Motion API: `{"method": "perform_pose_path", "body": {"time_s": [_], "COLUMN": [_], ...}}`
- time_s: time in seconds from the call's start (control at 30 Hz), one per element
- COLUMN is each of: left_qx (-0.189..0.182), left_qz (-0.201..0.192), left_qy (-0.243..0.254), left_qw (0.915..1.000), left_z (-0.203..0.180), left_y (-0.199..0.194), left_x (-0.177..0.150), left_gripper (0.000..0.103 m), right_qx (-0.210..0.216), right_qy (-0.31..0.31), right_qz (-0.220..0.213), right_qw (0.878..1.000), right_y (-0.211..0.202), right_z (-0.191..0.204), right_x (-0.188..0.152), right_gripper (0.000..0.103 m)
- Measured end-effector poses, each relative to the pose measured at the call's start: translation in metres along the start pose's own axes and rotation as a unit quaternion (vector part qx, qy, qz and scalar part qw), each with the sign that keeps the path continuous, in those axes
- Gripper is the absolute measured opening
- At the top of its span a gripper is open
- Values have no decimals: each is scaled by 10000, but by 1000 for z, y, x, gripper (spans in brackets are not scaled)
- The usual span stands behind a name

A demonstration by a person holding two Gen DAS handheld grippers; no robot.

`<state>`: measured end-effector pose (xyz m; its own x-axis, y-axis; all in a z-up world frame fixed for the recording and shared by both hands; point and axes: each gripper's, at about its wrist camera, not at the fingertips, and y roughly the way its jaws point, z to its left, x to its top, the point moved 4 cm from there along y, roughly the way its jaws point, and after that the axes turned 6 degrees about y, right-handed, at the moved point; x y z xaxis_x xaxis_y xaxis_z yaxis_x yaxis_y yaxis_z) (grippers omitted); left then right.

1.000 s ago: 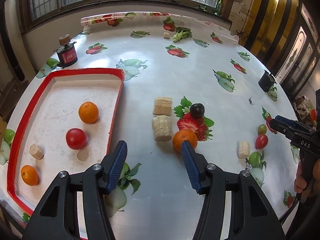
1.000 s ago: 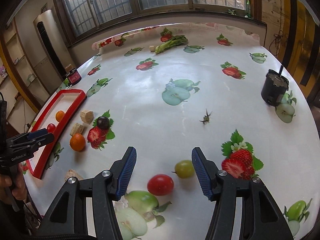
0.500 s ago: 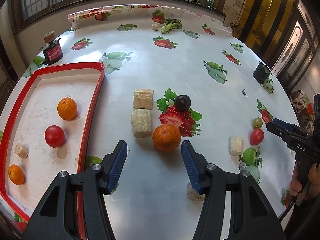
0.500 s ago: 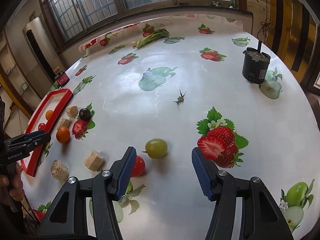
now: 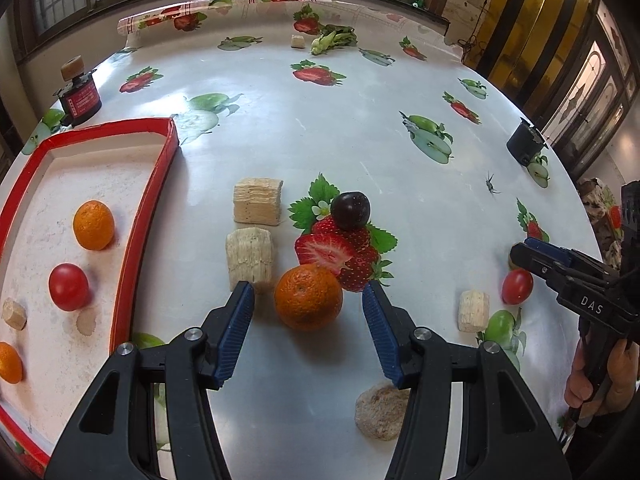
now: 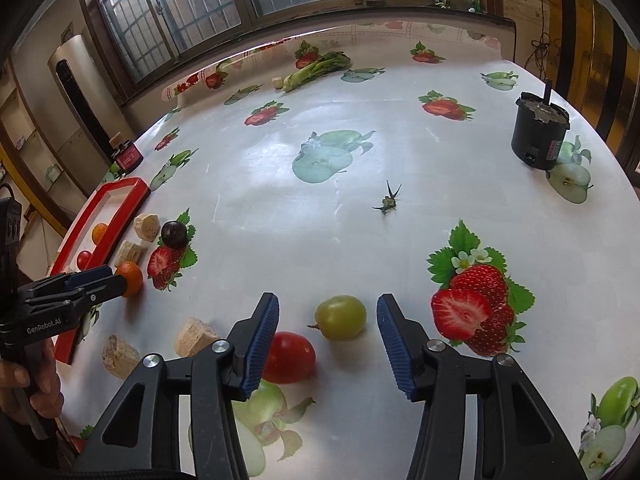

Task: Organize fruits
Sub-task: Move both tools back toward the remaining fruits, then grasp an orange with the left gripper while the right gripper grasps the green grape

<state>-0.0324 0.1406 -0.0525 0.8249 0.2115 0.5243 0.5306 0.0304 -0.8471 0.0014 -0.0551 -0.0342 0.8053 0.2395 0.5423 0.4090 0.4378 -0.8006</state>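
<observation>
An orange (image 5: 308, 298) lies on the fruit-print table between the fingers of my left gripper (image 5: 308, 286), which is open with gaps on both sides. Just beyond it sits a dark plum (image 5: 351, 210). The red tray (image 5: 140, 216) at left holds an orange (image 5: 93, 225), a red tomato (image 5: 68, 287) and a second orange (image 5: 8, 362). My right gripper (image 6: 328, 300) straddles a green grape (image 6: 341, 317); its jaws are closing but the pads stand clear of it. A red tomato (image 6: 288, 357) lies partly behind its left finger.
Pale cork-like blocks (image 5: 258, 201) (image 5: 250, 258) (image 5: 473, 311) (image 5: 382, 412) lie scattered around the fruit. A black canister (image 6: 540, 136) stands at the far right, a red-labelled jar (image 5: 78, 94) behind the tray, and a leafy vegetable (image 5: 334, 38) at the far edge.
My left gripper came forward and down until the orange sat between its fingers. My right gripper shifted from the red tomato to the green grape, and its jaws narrowed.
</observation>
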Motion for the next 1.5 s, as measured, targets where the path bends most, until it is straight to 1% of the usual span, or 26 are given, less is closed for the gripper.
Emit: {"method": "perform_pose_path", "body": {"time_s": [0.07,0.13,0.17,0.2,0.23,0.27,0.33,0.37,0.53,0.77,1.1,1.5], "left_qx": [46,42,95,126,185,102,-49,-66,-147,-76,169,398], "left_qz": [53,122,42,21,-16,0,-7,-32,-158,-353,-575,-707], "left_qy": [20,17,48,101,169,190,168,176,139,95,-17,-261], "left_qw": [10000,9999,9999,9999,9997,9998,9998,9998,9997,9993,9982,9964], "left_z": [0,0,-1,-2,-3,-4,-4,-4,-1,6,28,62], "left_y": [8,17,18,18,18,18,16,14,1,-20,-43,-61], "left_x": [1,0,0,0,0,1,0,-1,-3,-3,-5,-12], "left_gripper": [55,54,53,44,39,33,33,33,33,33,33,33], "right_qx": [-27,-55,-33,-38,-70,-89,-138,-118,-77,33,478,931], "right_qy": [14,33,55,61,48,36,9,7,-50,-173,-505,-992], "right_qz": [108,109,111,94,78,65,48,69,-33,-203,-249,-186], "right_qw": [9999,9999,9999,9999,9999,9999,9999,9999,10000,9996,9973,9905], "right_y": [9,14,15,16,16,17,16,16,7,-8,-15,-10], "right_z": [1,0,0,0,-1,-1,-1,-1,1,16,65,130], "right_x": [0,1,1,2,3,3,3,2,-1,5,12,15], "right_gripper": [48,46,44,38,35,33,25,25,25,24,24,24]}}
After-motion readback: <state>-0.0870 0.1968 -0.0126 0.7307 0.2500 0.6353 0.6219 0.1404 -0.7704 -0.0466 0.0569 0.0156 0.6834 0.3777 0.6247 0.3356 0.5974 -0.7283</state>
